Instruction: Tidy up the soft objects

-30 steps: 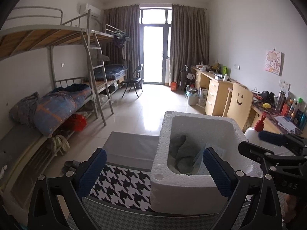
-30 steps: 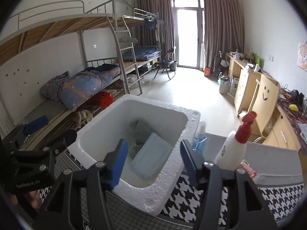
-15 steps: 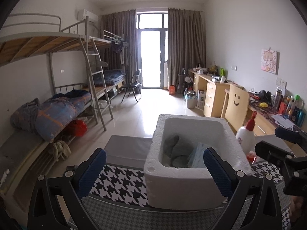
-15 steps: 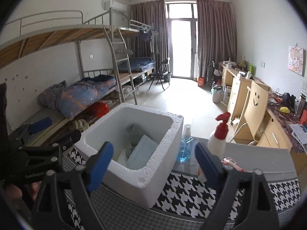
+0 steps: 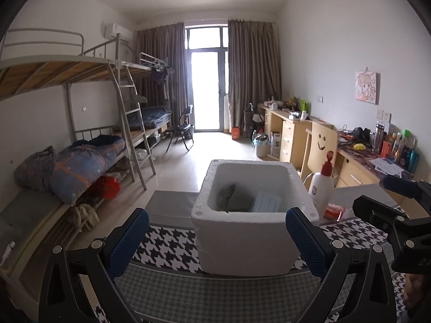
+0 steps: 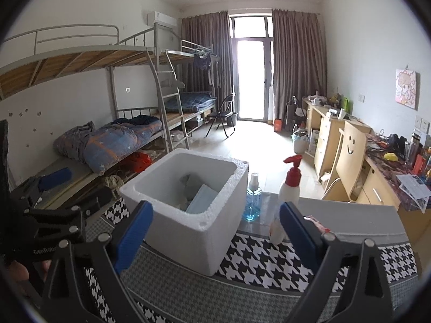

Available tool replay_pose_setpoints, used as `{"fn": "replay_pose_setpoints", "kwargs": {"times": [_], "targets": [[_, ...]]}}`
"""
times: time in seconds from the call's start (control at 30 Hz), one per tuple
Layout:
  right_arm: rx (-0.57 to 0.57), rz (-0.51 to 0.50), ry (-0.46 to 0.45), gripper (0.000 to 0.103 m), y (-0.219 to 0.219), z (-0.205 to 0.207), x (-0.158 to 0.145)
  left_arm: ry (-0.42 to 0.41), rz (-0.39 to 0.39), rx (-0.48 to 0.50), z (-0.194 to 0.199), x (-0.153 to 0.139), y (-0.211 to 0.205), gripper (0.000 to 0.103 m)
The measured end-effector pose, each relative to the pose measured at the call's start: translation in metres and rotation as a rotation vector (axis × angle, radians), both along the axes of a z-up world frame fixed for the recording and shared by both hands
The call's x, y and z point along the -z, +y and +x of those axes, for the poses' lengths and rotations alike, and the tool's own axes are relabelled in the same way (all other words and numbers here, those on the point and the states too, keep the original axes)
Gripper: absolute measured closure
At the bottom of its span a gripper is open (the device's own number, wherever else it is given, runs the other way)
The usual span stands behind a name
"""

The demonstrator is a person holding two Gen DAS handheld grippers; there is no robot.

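1. Between your left gripper's [image 5: 216, 235] spread, empty jaws stands the foam box [image 5: 249, 238], holding a grey cloth [image 5: 233, 197] and blue pack [image 5: 266, 202].
2. At twelve o'clock from your right gripper [image 6: 215, 226], jaws wide and empty, the box [image 6: 188, 231] sits on the houndstooth cloth [image 6: 269, 263]; spray bottle [image 6: 252, 202] at one o'clock.

A white foam box [image 6: 188, 223] is set upright and open-topped on the houndstooth-covered bench [image 6: 282, 258]. Inside it, a crumpled grey-green cloth [image 5: 234, 197] is seen lying toward the back, and a folded pale blue cloth [image 6: 202, 202] is leaned beside it, touching.
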State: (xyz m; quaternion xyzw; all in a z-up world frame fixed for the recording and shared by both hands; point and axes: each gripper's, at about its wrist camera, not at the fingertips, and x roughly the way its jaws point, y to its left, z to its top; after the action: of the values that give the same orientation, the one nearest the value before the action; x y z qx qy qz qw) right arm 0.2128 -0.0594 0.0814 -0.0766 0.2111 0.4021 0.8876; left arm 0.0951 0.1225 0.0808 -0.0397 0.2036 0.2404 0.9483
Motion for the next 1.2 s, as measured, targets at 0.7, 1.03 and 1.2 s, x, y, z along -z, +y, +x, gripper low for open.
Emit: {"fn": "replay_pose_setpoints", "kwargs": {"times": [0.7,1.03,1.2], "targets": [[0.037,0.051,-0.051,0.006,-0.053,-0.062,0.016,-0.075,-0.011,0.081,-0.057,0.012,-0.039,0.001],[0.053,0.073,-0.061,0.006,-0.072,-0.088,0.027,-0.118,0.020,0.111,-0.084,0.021,-0.061,0.001],[0.068,0.077,-0.080,0.006,-0.082,-0.099,0.034,-0.145,0.011,0.118,-0.096,0.028,-0.068,0.001]]}}
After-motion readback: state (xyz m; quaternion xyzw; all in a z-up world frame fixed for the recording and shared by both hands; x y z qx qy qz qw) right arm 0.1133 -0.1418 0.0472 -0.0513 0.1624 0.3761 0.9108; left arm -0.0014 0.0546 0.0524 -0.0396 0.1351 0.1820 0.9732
